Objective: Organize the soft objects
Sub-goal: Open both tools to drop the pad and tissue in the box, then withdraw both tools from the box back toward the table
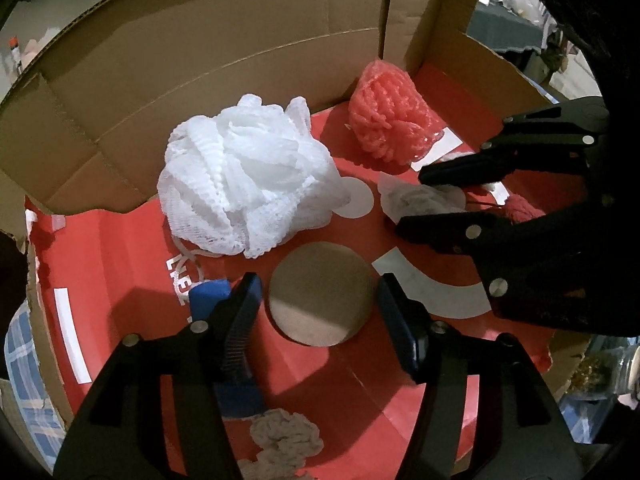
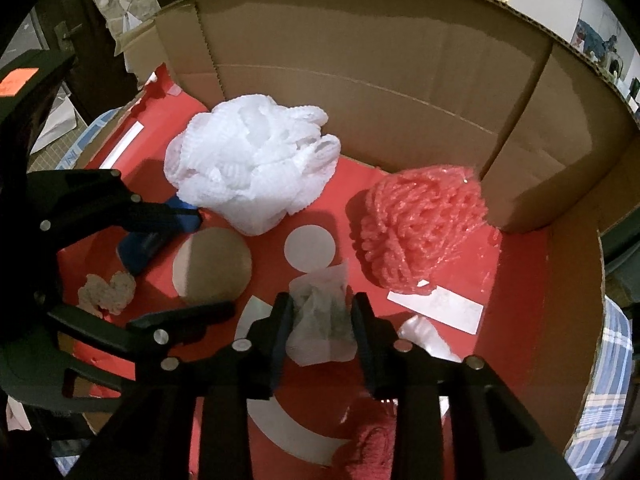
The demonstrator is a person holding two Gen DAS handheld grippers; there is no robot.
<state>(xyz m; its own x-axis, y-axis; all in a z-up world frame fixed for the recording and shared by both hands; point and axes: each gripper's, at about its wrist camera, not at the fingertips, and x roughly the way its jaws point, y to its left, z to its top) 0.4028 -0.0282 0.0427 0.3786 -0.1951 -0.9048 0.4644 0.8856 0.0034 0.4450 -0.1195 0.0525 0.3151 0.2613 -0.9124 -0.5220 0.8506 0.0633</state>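
Inside a cardboard box [image 1: 200, 60] with a red printed floor lie a white mesh pouf [image 1: 244, 176], pink yarn in clear wrap [image 1: 388, 116], a blue foam piece [image 1: 208, 296], a beige yarn clump [image 1: 284, 436] and a dark red yarn ball [image 1: 524, 208]. My left gripper [image 1: 316, 312] stands open over a brown circle, nothing between its fingers, the blue piece beside its left finger. My right gripper [image 2: 322, 304] is open a little around a clear bag of grey-white fluff [image 2: 320, 320] that rests on the floor. The pouf [image 2: 252, 168] and pink yarn [image 2: 424, 232] lie beyond it.
Tall cardboard walls [image 2: 360, 60] close the far side and right of the box. A white label [image 2: 440, 308] and a scrap of white plastic [image 2: 424, 336] lie on the red floor. Blue checked cloth [image 2: 612, 380] shows outside the box.
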